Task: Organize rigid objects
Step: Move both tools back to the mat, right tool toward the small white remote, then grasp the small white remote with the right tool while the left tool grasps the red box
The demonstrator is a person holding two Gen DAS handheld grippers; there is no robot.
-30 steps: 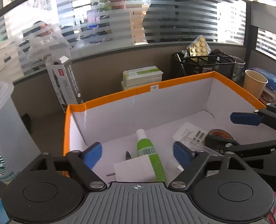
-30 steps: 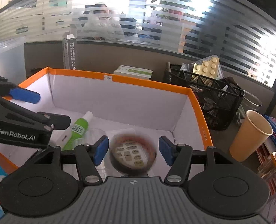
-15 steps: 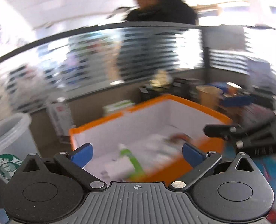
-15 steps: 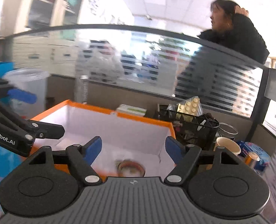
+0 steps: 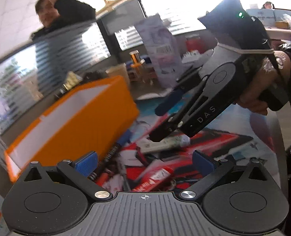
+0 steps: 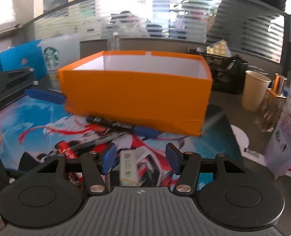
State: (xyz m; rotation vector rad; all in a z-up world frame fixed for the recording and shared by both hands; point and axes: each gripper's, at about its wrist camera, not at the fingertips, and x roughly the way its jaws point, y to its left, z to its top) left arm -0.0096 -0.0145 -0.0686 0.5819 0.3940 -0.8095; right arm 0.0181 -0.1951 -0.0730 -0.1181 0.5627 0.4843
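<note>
Both my grippers out of orange box point(image 6: 137, 90), back over mat at its six o'clock. Left gripper point(image 5: 143, 162) jaws spread wide, empty. Right gripper point(image 6: 140, 157) jaws just narrowed, straddling small white stick point(image 6: 128, 166), not pinching. Next pick starting; pens point(image 6: 110, 123) wait at twelve o'clock.

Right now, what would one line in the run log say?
left gripper: open, empty | right gripper: open, closing, around small pack, pads not touching | orange box: behind | pens: on mat
</note>
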